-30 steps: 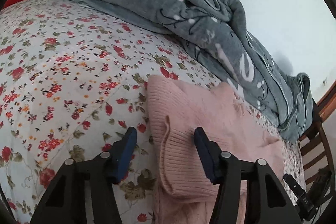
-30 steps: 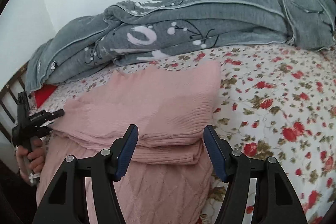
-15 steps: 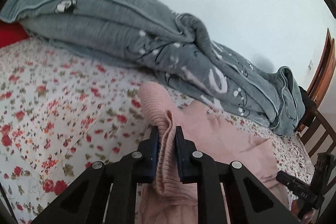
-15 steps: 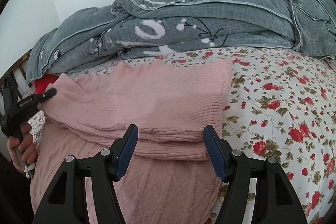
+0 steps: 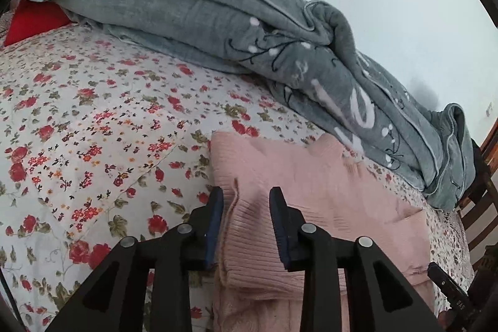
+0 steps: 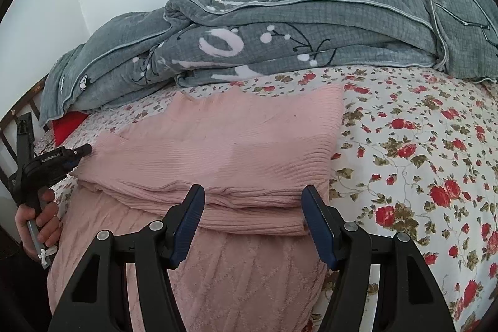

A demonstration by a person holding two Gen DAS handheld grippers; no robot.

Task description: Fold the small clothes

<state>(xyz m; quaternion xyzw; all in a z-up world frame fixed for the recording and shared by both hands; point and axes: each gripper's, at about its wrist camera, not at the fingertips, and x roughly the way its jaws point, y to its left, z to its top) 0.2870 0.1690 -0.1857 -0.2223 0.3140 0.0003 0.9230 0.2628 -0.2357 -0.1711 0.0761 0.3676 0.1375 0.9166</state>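
Basically pink sweater (image 6: 224, 145) lay half-folded on floral bed (image 6: 420, 145); soft, floppy knit, best grabbed at ribbed edge. Left gripper (image 5: 246, 220) was opening w/ cuff between jaws, unpinched; right gripper (image 6: 253, 220) open, empty.

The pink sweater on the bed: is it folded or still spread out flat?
Folded. On the pink sweater, a ribbed layer is doubled over the cable-knit part beneath, with stacked edges showing along its near side.

Folded pink ribbed knit sweater (image 6: 224, 151) on the floral-print bed sheet (image 6: 420, 164), atop a pink cable-knit garment (image 6: 236, 276). Behind both, against the wall, a rumpled grey patterned blanket (image 6: 280, 33). Under its left end, a red cushion (image 6: 67, 126).
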